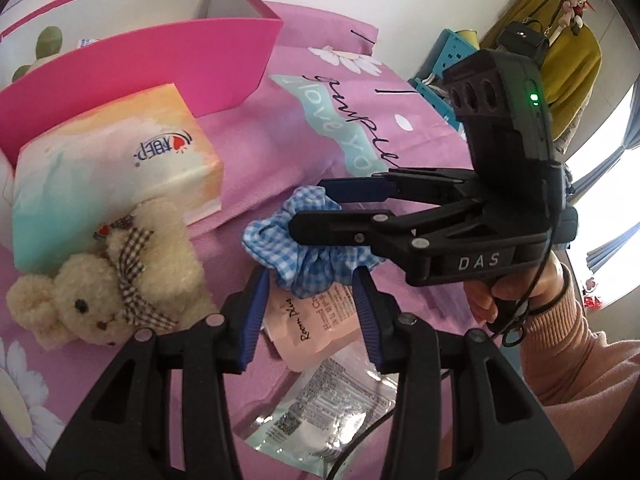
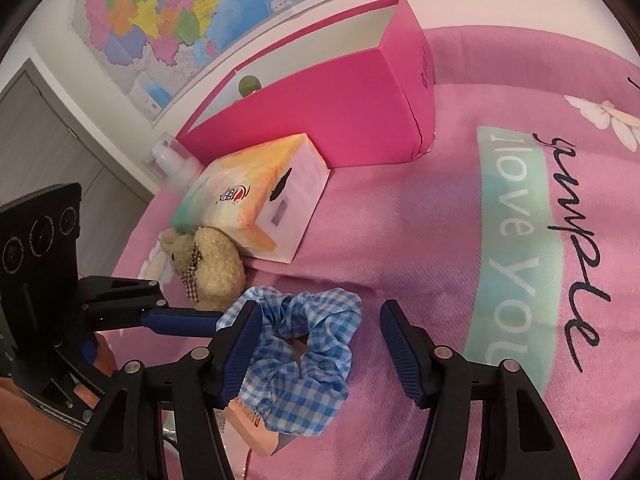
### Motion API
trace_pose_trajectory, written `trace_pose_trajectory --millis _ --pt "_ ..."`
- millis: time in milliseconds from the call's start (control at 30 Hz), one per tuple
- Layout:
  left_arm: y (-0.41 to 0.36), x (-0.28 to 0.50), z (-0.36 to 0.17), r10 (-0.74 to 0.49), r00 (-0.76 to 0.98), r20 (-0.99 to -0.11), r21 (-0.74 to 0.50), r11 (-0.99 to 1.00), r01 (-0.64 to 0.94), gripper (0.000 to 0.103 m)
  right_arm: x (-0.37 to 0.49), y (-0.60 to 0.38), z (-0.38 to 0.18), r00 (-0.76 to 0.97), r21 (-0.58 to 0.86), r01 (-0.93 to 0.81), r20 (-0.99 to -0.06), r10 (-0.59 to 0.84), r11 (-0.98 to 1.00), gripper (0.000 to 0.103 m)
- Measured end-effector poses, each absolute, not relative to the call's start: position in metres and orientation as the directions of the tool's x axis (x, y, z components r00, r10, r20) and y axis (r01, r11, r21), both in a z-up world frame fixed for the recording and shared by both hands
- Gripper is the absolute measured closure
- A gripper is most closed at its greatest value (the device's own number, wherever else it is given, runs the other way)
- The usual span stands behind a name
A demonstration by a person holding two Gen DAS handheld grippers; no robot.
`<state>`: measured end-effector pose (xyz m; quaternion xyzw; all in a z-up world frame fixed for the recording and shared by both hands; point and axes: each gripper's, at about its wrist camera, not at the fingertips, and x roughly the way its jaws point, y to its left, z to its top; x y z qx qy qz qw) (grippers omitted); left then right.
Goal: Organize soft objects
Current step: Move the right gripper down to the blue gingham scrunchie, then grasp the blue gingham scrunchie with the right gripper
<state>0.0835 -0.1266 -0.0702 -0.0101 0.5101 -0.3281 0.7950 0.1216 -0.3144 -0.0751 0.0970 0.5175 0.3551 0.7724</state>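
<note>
We see the pink box (image 2: 340,120) standing open at the far side of the bed, a green plush (image 1: 46,46) inside. The blue checked scrunchie (image 2: 304,356) lies near, overlapping a peach sachet (image 1: 316,322). Our right gripper (image 2: 316,350) straddles it, pads apart and not pressing; our left gripper (image 1: 308,312) hovers apart, empty.

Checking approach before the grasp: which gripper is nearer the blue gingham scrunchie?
Right. The right gripper has its open fingers straddling the scrunchie, though the pads are not pressing on it. The left gripper hovers beside it, above the pink hand cream pouch.
</note>
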Motion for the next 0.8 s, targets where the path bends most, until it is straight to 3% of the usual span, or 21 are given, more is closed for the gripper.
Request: trace_pose_trajectory --millis 233,333,500,800 --pt "-0.129 0.091 -0.078 -0.529 0.25 -0.811 -0.368 0.794 0.483 0.058 0.12 -0.315 -0.077 0.207 0.513 -0.458 -0.733 0.648 0.727 0.073" --pt "-0.125 0.093 -0.078 -0.542 0.243 -0.805 -0.389 0.79 0.473 0.065 0.118 -0.316 -0.077 0.208 0.51 -0.465 -0.731 0.65 0.723 0.082" --pt "-0.121 0.092 -0.074 -0.569 0.25 -0.783 -0.416 0.779 0.469 0.077 0.113 -0.32 -0.068 0.229 0.517 -0.475 -0.708 0.668 0.712 0.088" --pt "-0.118 0.087 -0.06 -0.583 0.29 -0.759 -0.41 0.774 0.481 0.082 0.103 -0.326 -0.04 0.28 0.529 -0.499 -0.651 0.705 0.687 0.091"
